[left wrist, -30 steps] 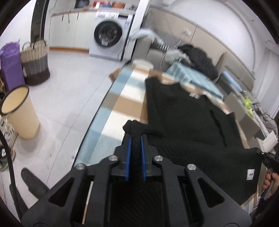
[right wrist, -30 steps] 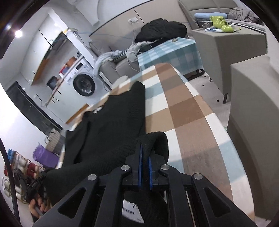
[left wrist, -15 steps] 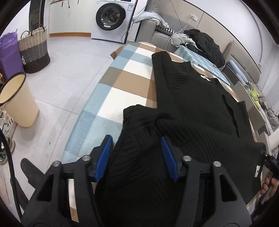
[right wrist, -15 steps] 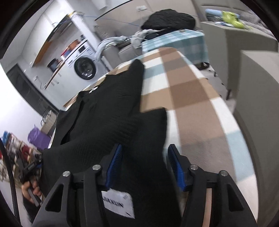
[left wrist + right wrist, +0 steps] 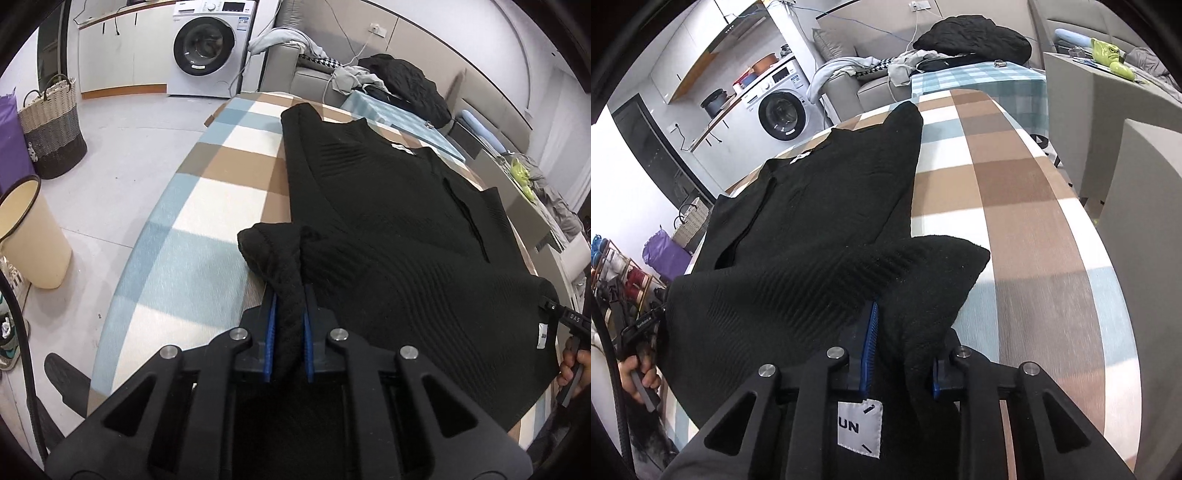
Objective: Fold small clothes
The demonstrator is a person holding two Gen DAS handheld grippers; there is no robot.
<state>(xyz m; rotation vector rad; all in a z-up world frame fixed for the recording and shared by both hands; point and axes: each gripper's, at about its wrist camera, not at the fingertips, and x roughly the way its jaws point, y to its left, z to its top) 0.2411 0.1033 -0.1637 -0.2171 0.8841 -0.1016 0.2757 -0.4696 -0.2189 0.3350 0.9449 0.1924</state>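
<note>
A black knit garment [image 5: 388, 206] lies spread on the checked ironing board [image 5: 207, 206]; it also shows in the right wrist view [image 5: 820, 206]. My left gripper [image 5: 287, 295] is shut on the garment's near left bottom corner, with bunched fabric between the blue pads [image 5: 270, 332]. My right gripper [image 5: 905, 325] straddles the near right bottom corner; its jaws stand partly apart with thick fabric between them. A white label [image 5: 858, 426] hangs by the right gripper. The hem stretches between both grippers.
A cream bin [image 5: 29, 236], a woven basket [image 5: 51, 125] and a washing machine [image 5: 207, 48] stand to the left on the floor. A grey sofa with clothes [image 5: 971, 37] is behind the board. Grey furniture [image 5: 1137, 192] stands close on the right.
Both grippers opened half a second ago around the hem corners. The left has since shut on its corner, and the right has narrowed around its corner.
</note>
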